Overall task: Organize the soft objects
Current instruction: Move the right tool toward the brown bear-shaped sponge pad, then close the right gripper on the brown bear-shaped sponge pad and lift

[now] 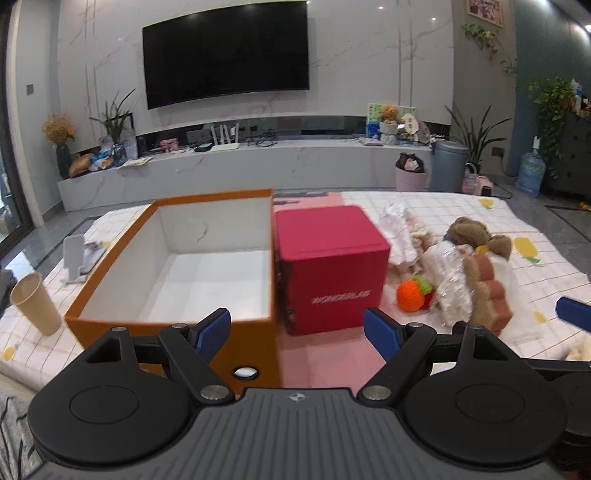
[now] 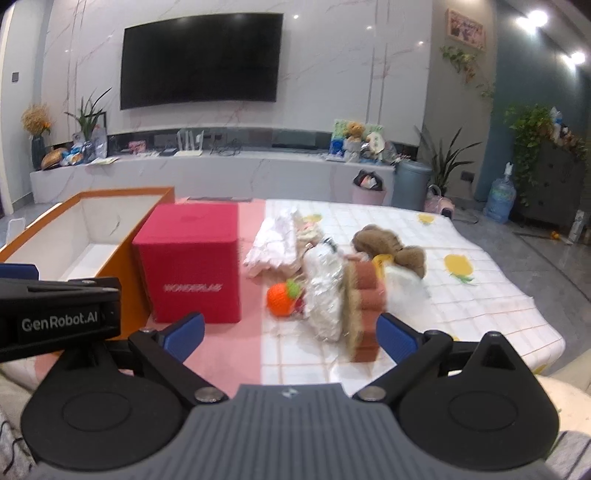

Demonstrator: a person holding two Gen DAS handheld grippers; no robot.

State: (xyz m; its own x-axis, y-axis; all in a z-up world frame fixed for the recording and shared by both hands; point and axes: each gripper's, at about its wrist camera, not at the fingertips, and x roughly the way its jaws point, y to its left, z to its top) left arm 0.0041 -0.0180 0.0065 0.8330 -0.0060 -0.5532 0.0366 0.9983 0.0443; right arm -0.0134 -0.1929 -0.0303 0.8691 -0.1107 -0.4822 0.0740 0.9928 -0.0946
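Soft pile, comprising brown plush bear [image 2: 388, 245], orange knitted toy [image 2: 282, 299] and folded cloths [image 2: 271, 245], heaped on tabletop [image 2: 480, 291] right of red cube [image 2: 192, 269] and empty orange box [image 1: 177, 266]; left claw [image 1: 297, 334] and right claw [image 2: 290, 336] both released, holding nothing; advise pinching one item's bulk, lifting clear before boxing.

Bright ceiling spotlights [image 2: 535, 16] glare upper right; fisheye bends edges, and both views are slightly motion-blurred.
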